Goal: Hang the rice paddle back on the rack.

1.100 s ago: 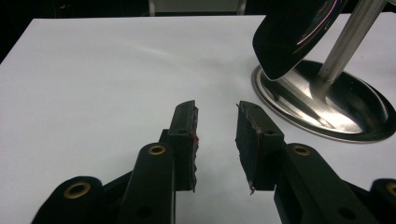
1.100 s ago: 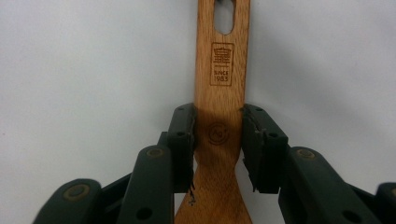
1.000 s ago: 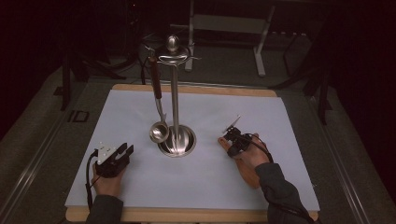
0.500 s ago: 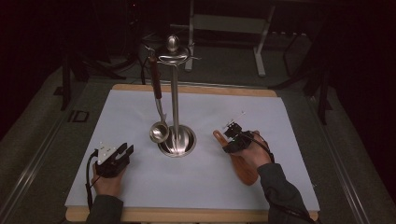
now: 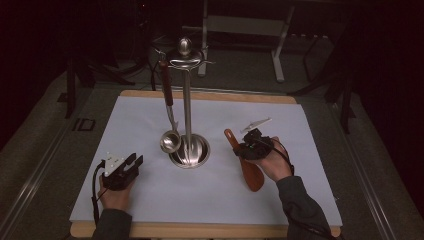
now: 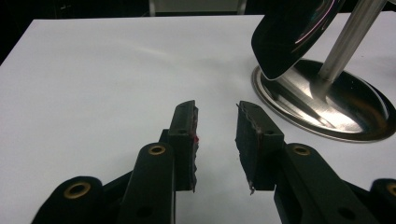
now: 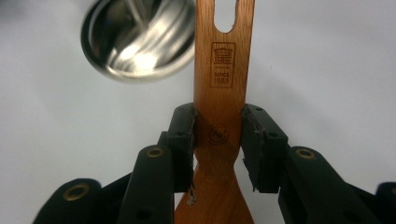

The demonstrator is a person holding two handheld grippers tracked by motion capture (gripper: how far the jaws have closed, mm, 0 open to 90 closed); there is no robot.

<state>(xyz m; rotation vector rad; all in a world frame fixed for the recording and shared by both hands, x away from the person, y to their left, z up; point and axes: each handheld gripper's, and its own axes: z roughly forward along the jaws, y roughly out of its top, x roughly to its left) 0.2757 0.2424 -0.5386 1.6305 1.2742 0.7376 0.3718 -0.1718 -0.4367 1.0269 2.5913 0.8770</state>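
1. Two grippers we hold over a white mat; our left gripper rests with jaws spread and nothing between them.
2. Ahead of it, to its right, we see the ladle hanging on the steel stand.
3. Our right gripper pinches a wooden spatula at its neck, right of the stand's base.

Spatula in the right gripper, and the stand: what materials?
Spatula: looks like wood, reddish-brown with a smooth finish, visible grain and a branded logo stamp. Stand: apparently polished metal, likely stainless steel; its base is mirror-bright with reflections.
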